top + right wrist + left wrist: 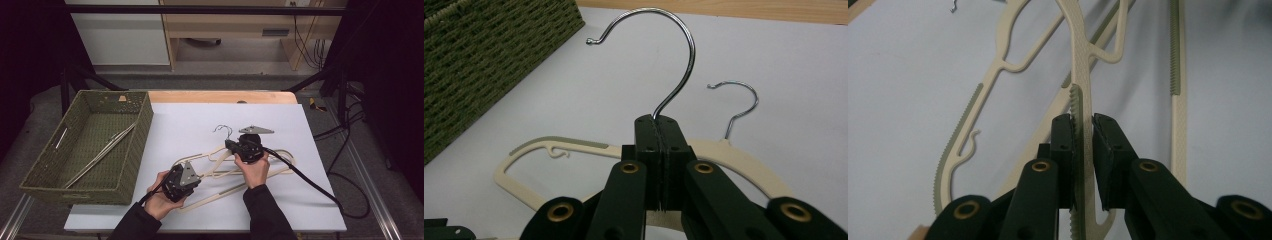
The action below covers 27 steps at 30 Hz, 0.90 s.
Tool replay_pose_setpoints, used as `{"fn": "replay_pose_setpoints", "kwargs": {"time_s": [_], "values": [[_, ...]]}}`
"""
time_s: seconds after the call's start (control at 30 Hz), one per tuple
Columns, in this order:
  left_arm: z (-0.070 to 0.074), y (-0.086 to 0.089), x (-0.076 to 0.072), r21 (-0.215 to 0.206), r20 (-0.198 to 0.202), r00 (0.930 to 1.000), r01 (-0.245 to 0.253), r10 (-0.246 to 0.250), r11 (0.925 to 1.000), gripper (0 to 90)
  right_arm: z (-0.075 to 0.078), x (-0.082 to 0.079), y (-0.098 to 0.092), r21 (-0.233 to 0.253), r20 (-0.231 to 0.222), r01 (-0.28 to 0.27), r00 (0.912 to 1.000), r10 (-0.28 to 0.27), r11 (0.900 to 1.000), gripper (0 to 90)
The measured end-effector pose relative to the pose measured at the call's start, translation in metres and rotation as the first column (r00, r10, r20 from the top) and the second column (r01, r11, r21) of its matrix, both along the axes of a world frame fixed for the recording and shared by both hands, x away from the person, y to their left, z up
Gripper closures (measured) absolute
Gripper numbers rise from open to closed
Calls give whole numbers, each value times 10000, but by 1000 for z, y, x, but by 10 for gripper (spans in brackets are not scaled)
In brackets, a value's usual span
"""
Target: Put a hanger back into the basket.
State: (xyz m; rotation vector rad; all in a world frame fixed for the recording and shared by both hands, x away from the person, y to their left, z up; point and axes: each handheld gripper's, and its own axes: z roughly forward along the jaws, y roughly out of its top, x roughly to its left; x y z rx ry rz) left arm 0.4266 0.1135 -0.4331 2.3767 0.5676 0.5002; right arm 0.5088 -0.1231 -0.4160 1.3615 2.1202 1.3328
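On the white sheet, both grippers, left (pixel 1083 130) and right (pixel 658 125), pinch one hanger (pixel 1080 60); the basket (pixel 131 165) at nine o'clock holds some already, others remain.

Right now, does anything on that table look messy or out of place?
Only slightly: two cream hangers lie crossed in a loose tangle on the white mat, not in the green basket. Nothing looks broken or spilled.

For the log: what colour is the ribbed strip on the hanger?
Olive green, on the cream hanger; clearest in the left gripper view.
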Motion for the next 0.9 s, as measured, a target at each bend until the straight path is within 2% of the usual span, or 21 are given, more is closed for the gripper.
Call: {"fn": "replay_pose_setpoints", "kwargs": {"time_s": [0.03, 0.1, 0.13, 0.17, 0.27, 0.3, 0.33, 0.4, 0.5, 0.53, 0.57, 0.6, 0.63, 0.7, 0.8, 0.9], "values": [[1, 1, 1, 21, -58, 9999, 93, -93, 10000, 794, -1, -1, 0, -34, 21, 9, 10000, -9, 10000, 900], [3, 2, 3, -280, -156, 9998, 116, -120, 9995, 780, -1, -2, -2, 60, 103, -56, 9999, 56, 10000, 899], [5, 2, 6, -730, -396, 9992, 63, -92, 9973, 738, -1, -2, -3, 47, 167, -103, 9998, 102, 9999, 900], [6, 2, 7, -992, -479, 9988, 5, -53, 9951, 677, 0, -3, -3, 43, 234, -166, 9996, 165, 9999, 900], [13, -3, 17, -1443, -655, 9978, -120, 26, 9895, 523, 2, -7, -3, 119, 404, -352, 9986, 347, 9993, 900], [13, -3, 17, -1443, -655, 9978, -120, 26, 9895, 477, 2, -7, -3, 119, 404, -352, 9986, 347, 9993, 900], [16, -8, 25, -1854, -917, 9958, -203, 33, 9824, 477, 3, -8, -3, 144, 438, -401, 9983, 395, 9991, 899], [17, -14, 34, -2297, -1264, 9920, -250, -44, 9729, 412, 4, -12, -4, 132, 658, -665, 9957, 655, 9977, 899], [17, -23, 46, -2571, -1528, 9882, -374, -24, 9657, 417, 4, -15, -4, 215, 790, -788, 9939, 769, 9967, 899], [16, -29, 54, -2665, -1783, 9840, -468, -15, 9627, 426, 5, -15, -4, 248, 861, -844, 9929, 820, 9961, 899], [16, -29, 54, -2665, -1783, 9840, -468, -15, 9627, 441, 5, -15, -4, 248, 861, -844, 9929, 820, 9961, 899], [14, -32, 58, -2820, -2028, 9792, -499, -87, 9581, 475, 5, -18, -5, 315, 898, -895, 9922, 863, 9955, 899], [13, -33, 60, -2864, -2149, 9765, -494, -139, 9568, 475, 5, -18, -5, 315, 898, -895, 9922, 863, 9955, 899], [9, -38, 64, -3007, -2404, 9705, -539, -210, 9522, 553, 5, -19, -7, 316, 993, -959, 9908, 924, 9949, 899], [5, -42, 69, -3151, -2906, 9557, -496, -467, 9478, 627, 6, -20, -8, 382, 1040, -1068, 9893, 1023, 9935, 898], [7, -44, 68, -3282, -3042, 9496, -299, -757, 9441, 730, 6, -22, -10, 375, 1115, -1107, 9881, 1060, 9931, 898]]}}
